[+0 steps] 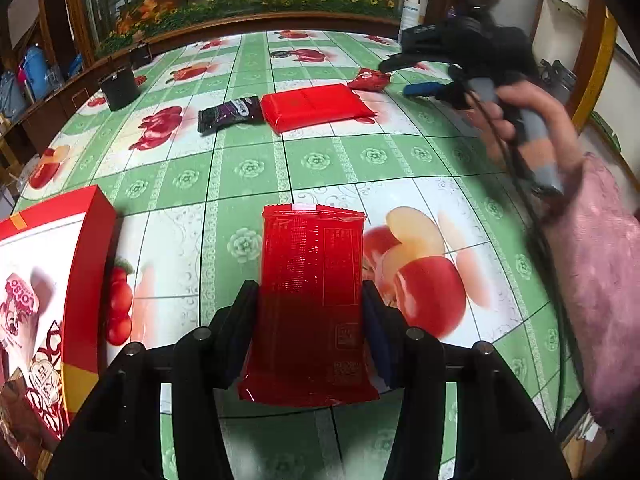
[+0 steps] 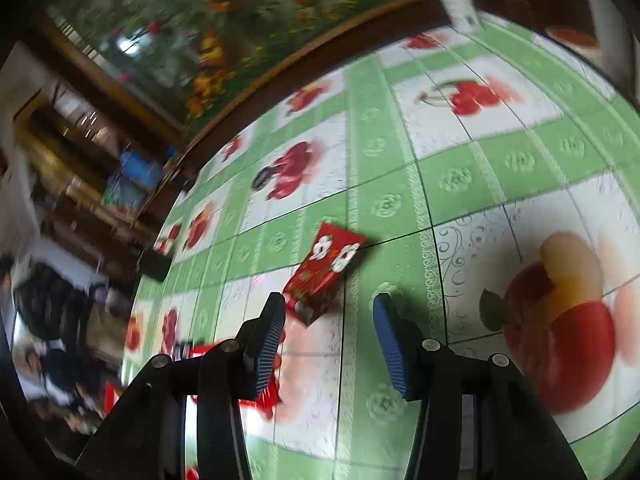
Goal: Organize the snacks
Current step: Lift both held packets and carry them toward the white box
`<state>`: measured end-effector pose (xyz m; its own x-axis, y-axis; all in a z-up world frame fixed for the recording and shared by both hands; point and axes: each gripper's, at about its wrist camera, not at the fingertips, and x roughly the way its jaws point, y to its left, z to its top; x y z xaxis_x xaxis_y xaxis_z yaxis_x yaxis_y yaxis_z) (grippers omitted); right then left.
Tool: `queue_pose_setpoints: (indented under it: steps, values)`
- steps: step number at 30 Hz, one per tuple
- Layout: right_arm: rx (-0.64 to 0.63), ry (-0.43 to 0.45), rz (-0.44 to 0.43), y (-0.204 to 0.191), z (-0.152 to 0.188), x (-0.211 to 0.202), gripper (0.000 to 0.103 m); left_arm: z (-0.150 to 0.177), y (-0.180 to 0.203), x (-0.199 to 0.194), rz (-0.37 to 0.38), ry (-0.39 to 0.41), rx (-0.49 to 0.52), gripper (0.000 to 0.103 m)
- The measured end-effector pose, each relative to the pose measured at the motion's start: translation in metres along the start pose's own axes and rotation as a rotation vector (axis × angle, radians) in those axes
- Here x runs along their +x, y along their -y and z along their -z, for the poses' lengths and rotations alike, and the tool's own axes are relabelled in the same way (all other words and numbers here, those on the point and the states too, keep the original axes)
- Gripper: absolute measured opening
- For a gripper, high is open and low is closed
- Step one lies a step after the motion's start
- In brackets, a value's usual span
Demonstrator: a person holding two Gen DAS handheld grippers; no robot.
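Note:
My left gripper is shut on a long red snack pack and holds it above the fruit-print tablecloth. A red gift box stands open at the lower left. A second red pack, a dark purple snack bag and a small red packet lie farther back. My right gripper is open and empty; it also shows in the left wrist view at the right. The small red packet lies on the cloth just ahead of its left fingertip.
A black cup stands at the back left of the table. A white bottle stands at the far edge by a wooden frame with a flower picture. The person's pink sleeve fills the right side.

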<state>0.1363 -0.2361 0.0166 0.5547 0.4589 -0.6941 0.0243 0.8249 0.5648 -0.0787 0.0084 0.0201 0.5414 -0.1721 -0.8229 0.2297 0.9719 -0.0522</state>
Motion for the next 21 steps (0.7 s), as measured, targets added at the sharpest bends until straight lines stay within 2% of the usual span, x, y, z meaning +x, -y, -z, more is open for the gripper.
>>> queue_pose_setpoints:
  steps: [3,5,9,11,12,16,19,21]
  values:
    - [0.048,-0.008,-0.009,-0.006,-0.006,0.014,0.048,-0.004,-0.007,0.000,0.032,-0.027,-0.034,0.049]
    - [0.040,0.010,0.044,-0.019,-0.008,0.023,0.047,-0.007,-0.009,0.002,0.045,-0.039,-0.041,0.049]
    - [-0.062,0.063,0.247,-0.049,-0.011,0.039,0.043,-0.005,-0.008,0.001,0.036,-0.036,-0.037,0.049]
    - [-0.136,0.075,0.355,-0.062,-0.010,0.047,0.032,-0.003,-0.005,0.001,0.021,-0.031,-0.026,0.049]
    - [-0.197,0.083,0.431,-0.071,-0.008,0.053,0.032,-0.003,-0.004,0.001,0.017,-0.028,-0.026,0.049]
    - [-0.338,0.106,0.564,-0.084,0.008,0.057,0.031,-0.002,-0.007,-0.001,0.013,-0.023,-0.045,0.049]
    - [-0.358,0.101,0.574,-0.082,0.013,0.050,0.029,0.002,-0.012,-0.004,0.014,-0.022,-0.077,0.049]
    - [-0.343,0.086,0.562,-0.077,0.014,0.042,0.022,0.004,-0.018,-0.007,0.019,-0.021,-0.106,0.049]
